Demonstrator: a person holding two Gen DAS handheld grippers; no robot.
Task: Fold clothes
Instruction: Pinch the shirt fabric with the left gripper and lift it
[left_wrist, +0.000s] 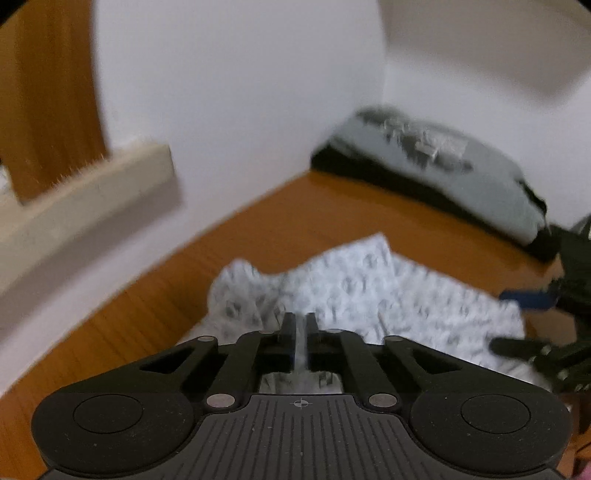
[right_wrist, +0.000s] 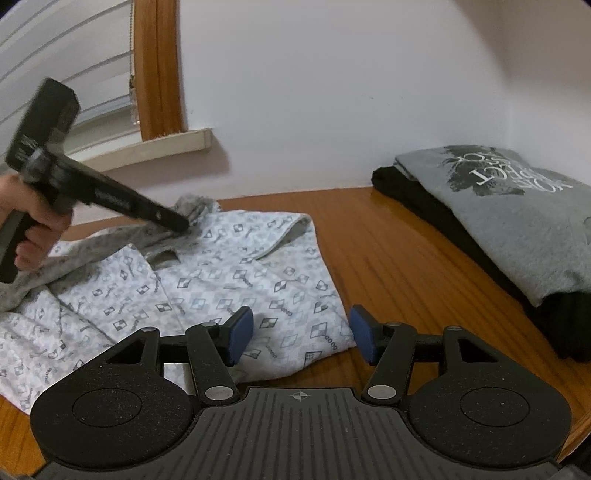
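Observation:
A white garment with a grey diamond print (right_wrist: 240, 273) lies partly folded on the wooden table (right_wrist: 406, 277), with its plain grey inner side turned up along the far left edge. My left gripper (left_wrist: 301, 321) is shut on a fold of that garment (left_wrist: 369, 291), and cloth shows between its narrow jaws. In the right wrist view the left gripper (right_wrist: 181, 223) pinches the grey edge at the back, held by a hand (right_wrist: 40, 229). My right gripper (right_wrist: 301, 332) stands open just above the garment's near right corner, and its blue pads (right_wrist: 240, 332) touch nothing.
A folded grey T-shirt with a print (right_wrist: 517, 221) lies on a folded black garment (right_wrist: 406, 192) at the back right, against the white wall. A window sill (right_wrist: 166, 146) and wooden frame stand at the back left. Bare table wood (left_wrist: 295, 210) separates the garment from the stack.

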